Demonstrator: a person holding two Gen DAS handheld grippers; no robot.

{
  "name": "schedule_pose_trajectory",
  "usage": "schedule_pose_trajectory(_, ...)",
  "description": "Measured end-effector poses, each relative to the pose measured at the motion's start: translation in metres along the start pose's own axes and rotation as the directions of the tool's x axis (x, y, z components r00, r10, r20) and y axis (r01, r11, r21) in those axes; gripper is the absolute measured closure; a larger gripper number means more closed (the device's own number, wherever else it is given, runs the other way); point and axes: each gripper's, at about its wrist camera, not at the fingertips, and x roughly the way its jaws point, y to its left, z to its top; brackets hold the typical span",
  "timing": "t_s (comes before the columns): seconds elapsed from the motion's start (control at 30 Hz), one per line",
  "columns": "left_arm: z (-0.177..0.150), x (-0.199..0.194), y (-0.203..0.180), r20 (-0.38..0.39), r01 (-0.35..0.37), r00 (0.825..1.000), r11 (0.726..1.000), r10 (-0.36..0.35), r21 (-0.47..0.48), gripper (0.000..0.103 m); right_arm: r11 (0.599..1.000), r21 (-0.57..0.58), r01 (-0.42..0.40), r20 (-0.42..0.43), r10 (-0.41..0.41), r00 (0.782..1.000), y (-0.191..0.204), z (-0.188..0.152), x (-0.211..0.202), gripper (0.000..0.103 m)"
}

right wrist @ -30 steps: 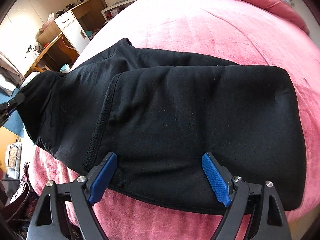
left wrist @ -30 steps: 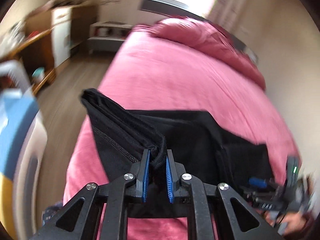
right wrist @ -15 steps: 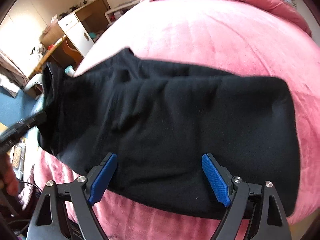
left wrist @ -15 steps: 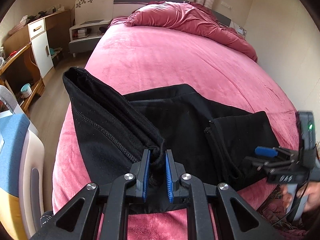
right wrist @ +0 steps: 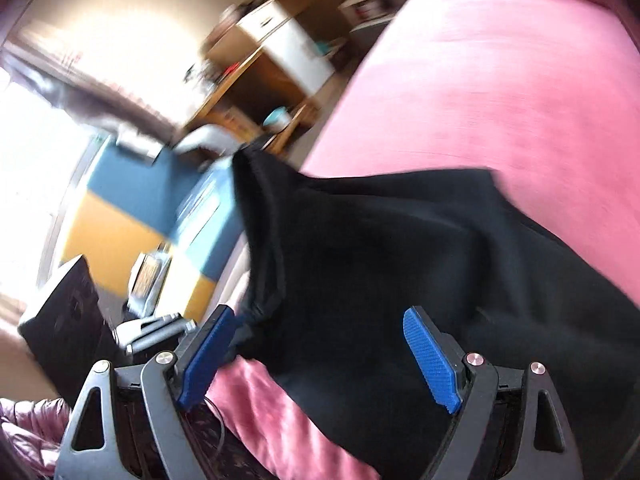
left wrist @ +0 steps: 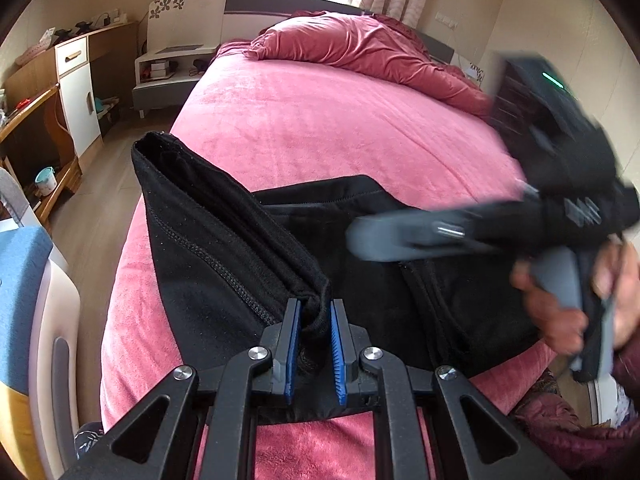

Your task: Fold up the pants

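Black pants point(left wrist: 240, 248) lie partly folded on the pink bed point(left wrist: 320, 120) near its front edge. My left gripper point(left wrist: 314, 344) is shut on a bunched corner of the pants and holds that end raised off the bed. My right gripper point(right wrist: 320, 356) is open and empty, just above the pants point(right wrist: 400, 264) near their lifted left end. In the left wrist view the right gripper point(left wrist: 404, 232) shows blurred, over the pants at the right, with a hand on its handle.
A crumpled pink duvet point(left wrist: 360, 52) lies at the head of the bed. A wooden desk with a white cabinet point(left wrist: 76, 88) and a white bedside shelf point(left wrist: 168, 72) stand left of the bed. A blue and yellow object point(left wrist: 20, 272) is close at the left.
My right gripper has swung left and up across the pants, still open. My left gripper keeps its hold on the raised corner and has barely moved.
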Motion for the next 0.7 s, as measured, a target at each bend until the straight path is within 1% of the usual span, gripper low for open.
schedule_pose_trajectory(0.1, -0.003, -0.004, 0.002, 0.011, 0.007, 1.000, 1.000, -0.007, 0.005, 0.089, 0.998, -0.014, -0.060, -0.062, 0.059, 0.996, 0.017, 0.029, 0.035, 0.016)
schedule_pose_trajectory(0.2, -0.004, -0.005, 0.003, 0.017, 0.013, 1.000, 1.000, -0.013, 0.012, 0.089, 0.994, -0.014, -0.106, -0.119, 0.104, 0.988, 0.030, 0.047, 0.063, 0.016)
schedule_pose_trajectory(0.23, -0.004, -0.006, 0.002, 0.017, 0.018, 1.000, 1.000, -0.018, 0.014, 0.089, 0.994, -0.024, -0.111, -0.148, 0.106, 0.983, 0.035, 0.049, 0.076, 0.016)
schedule_pose_trajectory(0.3, -0.005, -0.008, 0.000, 0.025, 0.028, 0.999, 0.999, -0.029, 0.024, 0.089, 0.994, -0.050, -0.098, -0.210, 0.086, 0.974, 0.044, 0.052, 0.096, 0.016)
schedule_pose_trajectory(0.33, -0.005, -0.009, -0.001, 0.029, 0.031, 0.999, 0.999, -0.032, 0.033, 0.090, 0.994, -0.068, -0.085, -0.251, 0.066, 0.966, 0.049, 0.050, 0.108, 0.023)
schedule_pose_trajectory(0.37, -0.005, -0.012, -0.003, 0.032, 0.040, 0.999, 0.998, -0.041, 0.043, 0.092, 0.994, -0.090, -0.062, -0.278, 0.034, 0.960, 0.051, 0.045, 0.116, 0.045)
schedule_pose_trajectory(0.4, -0.006, -0.015, -0.004, 0.031, 0.069, 0.997, 0.996, -0.070, 0.050, 0.092, 0.992, -0.120, -0.034, -0.304, -0.004, 0.953, 0.055, 0.042, 0.125, 0.060)
schedule_pose_trajectory(0.43, -0.006, -0.018, -0.004, 0.034, 0.078, 0.996, 0.996, -0.080, 0.052, 0.092, 0.990, -0.144, -0.012, -0.326, -0.036, 0.945, 0.057, 0.037, 0.132, 0.085)
schedule_pose_trajectory(0.47, -0.007, -0.024, -0.003, 0.044, 0.088, 0.995, 0.994, -0.091, 0.058, 0.092, 0.985, -0.169, 0.009, -0.326, -0.064, 0.943, 0.058, 0.032, 0.134, 0.086)
schedule_pose_trajectory(0.5, -0.007, -0.028, -0.001, 0.044, 0.109, 0.993, 0.992, -0.112, 0.056, 0.089, 0.984, -0.180, 0.009, -0.313, -0.066, 0.947, 0.058, 0.029, 0.133, 0.087)
schedule_pose_trajectory(0.53, -0.007, -0.035, 0.005, 0.043, 0.161, 0.986, 0.986, -0.162, 0.035, 0.087, 0.985, -0.174, 0.000, -0.296, -0.052, 0.954, 0.057, 0.028, 0.128, 0.088)
schedule_pose_trajectory(0.57, -0.008, -0.042, 0.012, 0.051, 0.195, 0.980, 0.981, -0.195, 0.008, 0.083, 0.987, -0.162, -0.008, -0.272, -0.037, 0.962, 0.056, 0.026, 0.121, 0.088)
schedule_pose_trajectory(0.6, -0.007, -0.049, 0.021, 0.065, 0.230, 0.971, 0.973, -0.229, -0.023, 0.082, 0.989, -0.149, -0.015, -0.251, -0.023, 0.968, 0.053, 0.025, 0.112, 0.088)
schedule_pose_trajectory(0.63, -0.007, -0.058, 0.033, 0.085, 0.252, 0.965, 0.966, -0.246, -0.061, 0.082, 0.992, -0.126, -0.026, -0.226, -0.003, 0.974, 0.051, 0.023, 0.101, 0.088)
schedule_pose_trajectory(0.7, -0.006, -0.070, 0.056, 0.129, 0.253, 0.963, 0.957, -0.236, -0.144, 0.079, 0.995, -0.076, -0.065, -0.173, 0.051, 0.984, 0.044, 0.021, 0.078, 0.088)
